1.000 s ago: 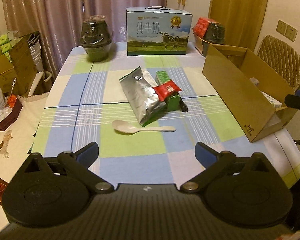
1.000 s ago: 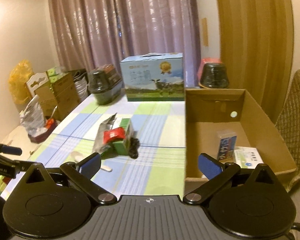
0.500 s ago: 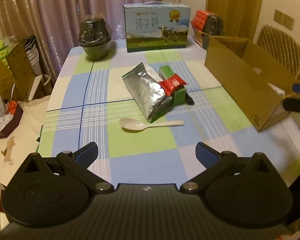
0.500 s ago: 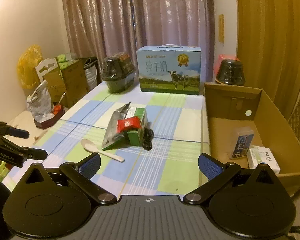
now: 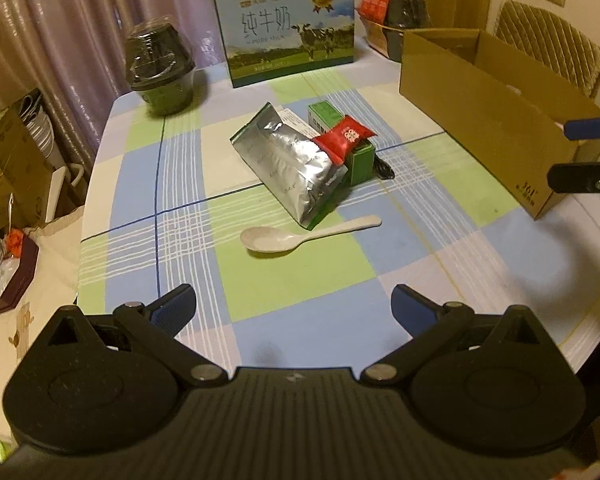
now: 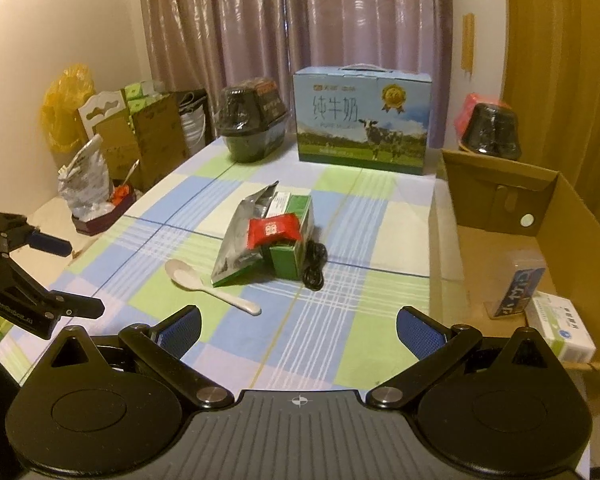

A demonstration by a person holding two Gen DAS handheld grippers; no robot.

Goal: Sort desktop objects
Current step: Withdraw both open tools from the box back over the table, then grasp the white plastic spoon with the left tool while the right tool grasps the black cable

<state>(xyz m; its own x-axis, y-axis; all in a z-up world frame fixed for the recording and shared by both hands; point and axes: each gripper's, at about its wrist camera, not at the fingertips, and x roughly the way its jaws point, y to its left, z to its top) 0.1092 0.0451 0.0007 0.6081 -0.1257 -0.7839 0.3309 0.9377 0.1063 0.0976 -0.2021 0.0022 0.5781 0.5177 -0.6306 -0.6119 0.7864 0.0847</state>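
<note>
The left gripper point(image 5: 294, 306) hangs above the near edge of the checked tablecloth point(image 5: 188, 184), its blue-padded jaws spread wide with nothing between them. The right gripper point(image 6: 298, 326) sits likewise over the near edge, jaws wide apart and empty.

Just ahead of the left gripper lies a white spoon point(image 5: 296, 236), bowl to the left and handle pointing right. From the right gripper it lies ahead and to the left.

Beyond the spoon sits a small pile: a silver foil pouch point(image 5: 288, 160) leaning on a green carton point(image 5: 358, 162), with a red snack packet point(image 5: 344, 136) resting on top of both. A black coiled cable point(image 6: 314, 266) lies touching the carton's right side.

To the right of the pile, ahead-right of both grippers, stands an open cardboard box point(image 6: 496, 196); inside it are a blue-labelled clear case point(image 6: 520, 284) and a white medicine box point(image 6: 562, 326).

Farthest off, a blue milk carton case point(image 5: 286, 24) stands at the table's back edge, with a dark wrapped bowl point(image 5: 160, 66) to its left.
</note>
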